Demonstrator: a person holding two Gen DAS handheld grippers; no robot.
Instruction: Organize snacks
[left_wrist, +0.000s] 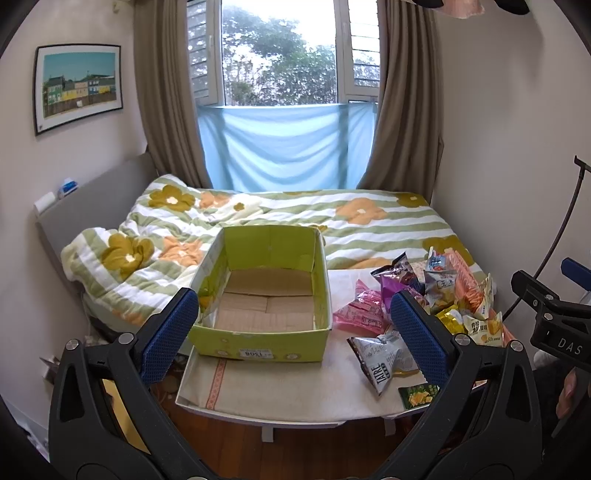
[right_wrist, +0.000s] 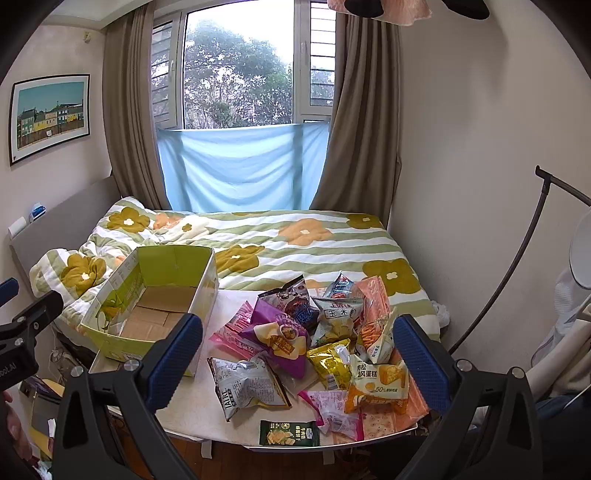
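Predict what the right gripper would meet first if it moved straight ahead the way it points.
Probably the snack pile: the open right gripper points at the purple packet and gold packet. Depth is uncertain.

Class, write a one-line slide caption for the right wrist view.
Open right gripper faces a snack pile on the table, beside an empty green box.

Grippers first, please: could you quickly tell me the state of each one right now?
Left gripper: open, holding nothing, facing the box.
Right gripper: open, holding nothing, facing the snacks.
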